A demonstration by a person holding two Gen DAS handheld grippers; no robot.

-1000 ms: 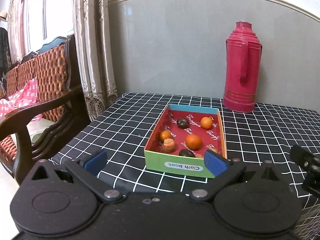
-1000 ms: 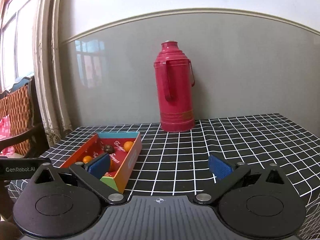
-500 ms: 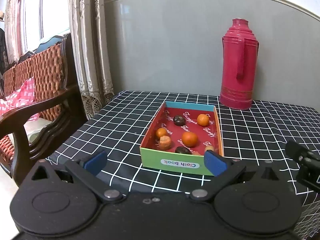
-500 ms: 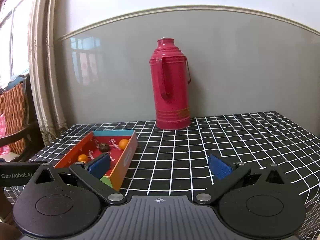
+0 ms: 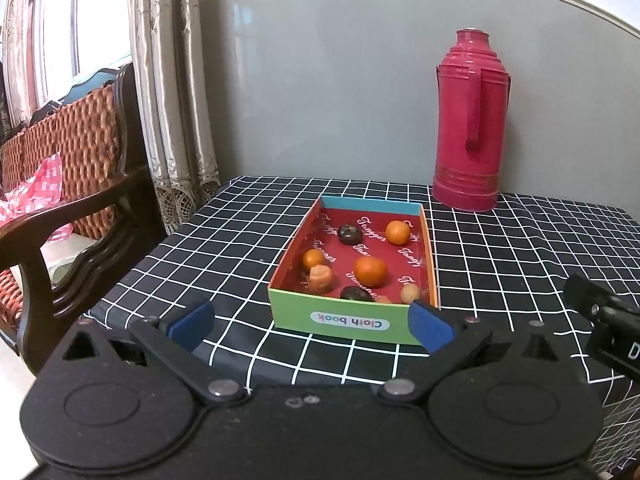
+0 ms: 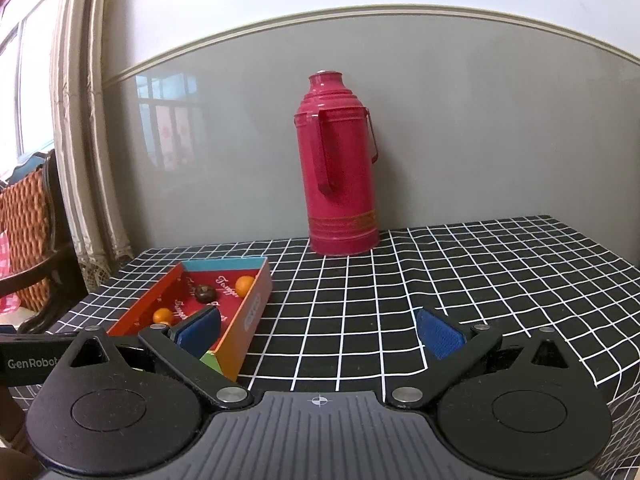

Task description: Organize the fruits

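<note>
From the left wrist, a black grid-cloth counter (image 5: 248, 248) met a grey wall, and ahead of the wide, empty left hand-held gripper (image 5: 310, 322) sat a colourful box (image 5: 348, 322) of oranges (image 5: 370, 271) and dark fruits (image 5: 350, 233). From the right wrist, the right hand-held gripper (image 6: 318, 330) was likewise wide and empty, the box (image 6: 250, 314) lay ahead to its left, and a red thermos (image 6: 340, 168) stood farther ahead.

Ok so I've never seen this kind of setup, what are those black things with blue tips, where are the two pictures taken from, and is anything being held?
They are two hand-held grippers, each with a camera looking along its blue-padded fingers. One picture looks from the left gripper, the other from the right gripper. Both are open and hold nothing. On the checked tablecloth sits a shallow box with small orange, dark and tan fruits inside, such as an orange one. Behind stands a red thermos.
</note>
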